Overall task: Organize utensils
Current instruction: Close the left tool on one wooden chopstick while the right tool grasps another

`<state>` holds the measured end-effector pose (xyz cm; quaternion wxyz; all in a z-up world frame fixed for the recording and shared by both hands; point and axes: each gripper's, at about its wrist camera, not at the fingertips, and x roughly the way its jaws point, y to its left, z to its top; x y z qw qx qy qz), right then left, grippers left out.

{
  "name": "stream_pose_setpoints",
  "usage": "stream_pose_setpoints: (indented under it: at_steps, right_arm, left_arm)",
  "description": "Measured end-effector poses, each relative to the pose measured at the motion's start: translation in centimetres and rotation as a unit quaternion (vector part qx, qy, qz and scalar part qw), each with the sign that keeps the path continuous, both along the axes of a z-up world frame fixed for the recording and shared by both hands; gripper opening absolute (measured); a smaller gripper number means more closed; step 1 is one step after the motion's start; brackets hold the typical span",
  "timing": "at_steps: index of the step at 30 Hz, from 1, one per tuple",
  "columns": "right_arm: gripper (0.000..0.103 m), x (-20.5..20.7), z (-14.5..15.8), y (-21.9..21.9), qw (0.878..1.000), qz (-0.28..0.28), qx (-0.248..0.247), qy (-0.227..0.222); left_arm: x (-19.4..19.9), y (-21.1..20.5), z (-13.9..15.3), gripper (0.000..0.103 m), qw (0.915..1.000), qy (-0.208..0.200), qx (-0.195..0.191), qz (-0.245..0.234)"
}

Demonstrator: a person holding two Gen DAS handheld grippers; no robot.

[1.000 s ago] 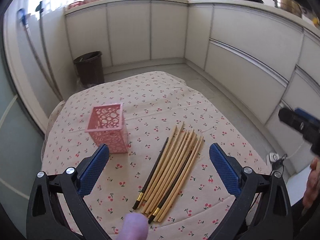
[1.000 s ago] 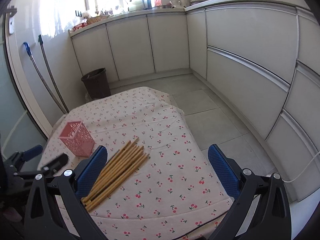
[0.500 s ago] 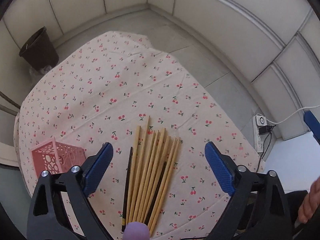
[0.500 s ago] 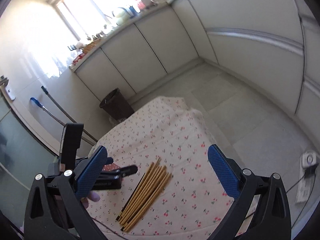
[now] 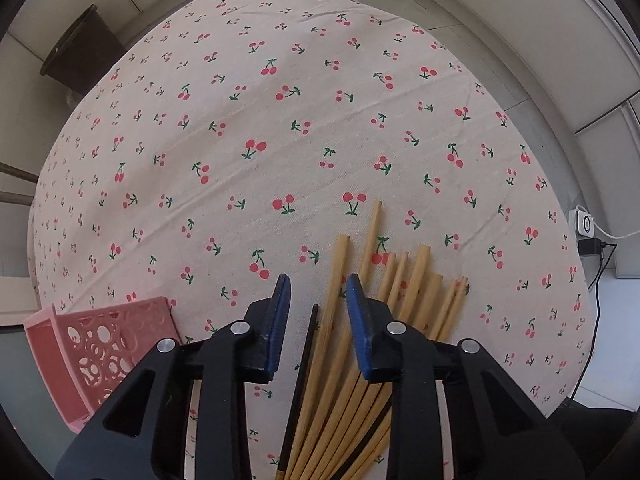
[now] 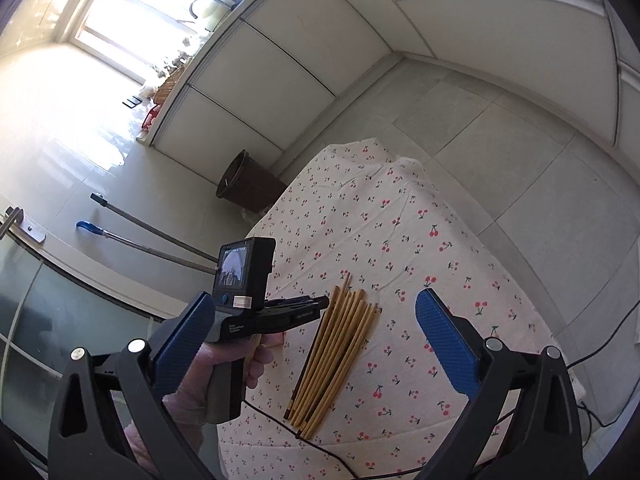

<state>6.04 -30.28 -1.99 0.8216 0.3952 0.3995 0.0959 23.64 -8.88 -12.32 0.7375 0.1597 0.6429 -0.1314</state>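
Our left gripper (image 5: 316, 300) points down over the chopsticks (image 5: 384, 300), its jaws just narrowed around two at the pile's left edge, not yet pinching; our right gripper (image 6: 316, 336) waits wide open.

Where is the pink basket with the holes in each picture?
Left wrist view: the pink plastic basket with round holes sits at the lower left, on the cherry-print tablecloth, left of the left gripper.
Right wrist view: I cannot find it; the hand holding the left gripper covers that spot.
Shared landmark: the bundle of wooden chopsticks lying on the cloth.
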Motion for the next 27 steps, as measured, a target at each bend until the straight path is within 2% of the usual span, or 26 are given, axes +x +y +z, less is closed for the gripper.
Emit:
stream_pose_setpoints:
  at_steps: [4,8,12,14,15,16,20,25,27]
  right_arm:
    - [0.098,-0.1,0.1,0.2,1.0,-0.006,-0.008,0.004]
    - [0.098,-0.1,-0.3,-0.2,1.0,-0.017,-0.005,0.013]
    - [0.098,0.3,-1.1,-0.3,0.999,-0.013,0.012,0.032]
    - [0.098,0.6,-1.3,-0.1,0.999,-0.014,0.003,0.042]
    - [0.098,0.7,-1.5,0.0,0.999,-0.015,-0.003,0.047]
    - [0.098,0.9,-1.7,0.1,0.998,-0.015,-0.009,0.052]
    - [0.098,1.9,-3.1,0.7,0.996,-0.015,-0.019,0.085]
    - [0.097,4.2,-6.2,3.2,0.989,0.003,-0.04,0.139]
    - [0.092,5.2,-7.4,4.8,0.986,0.017,-0.058,0.154]
  left_arm:
    - [1.1,-0.4,-1.0,0.022,1.0,0.005,0.003,0.003]
    - [1.7,-0.3,-1.1,0.019,0.9998,0.015,-0.013,0.008]
    - [1.8,-0.8,-1.8,0.017,0.9999,0.01,-0.006,0.0]
    - [1.5,-1.3,-1.9,0.009,0.9999,0.004,-0.009,0.007]
    - [1.2,-1.4,-1.8,0.009,0.9999,-0.006,-0.01,0.012]
    - [0.5,-1.2,-2.9,0.009,0.9996,-0.017,-0.016,0.017]
    - [-1.6,-0.1,-2.3,0.009,0.9958,-0.051,-0.058,0.048]
    - [-6.0,3.2,2.6,0.008,0.9835,-0.088,-0.144,0.065]
    - [-8.3,4.7,4.8,0.007,0.9777,-0.103,-0.171,0.066]
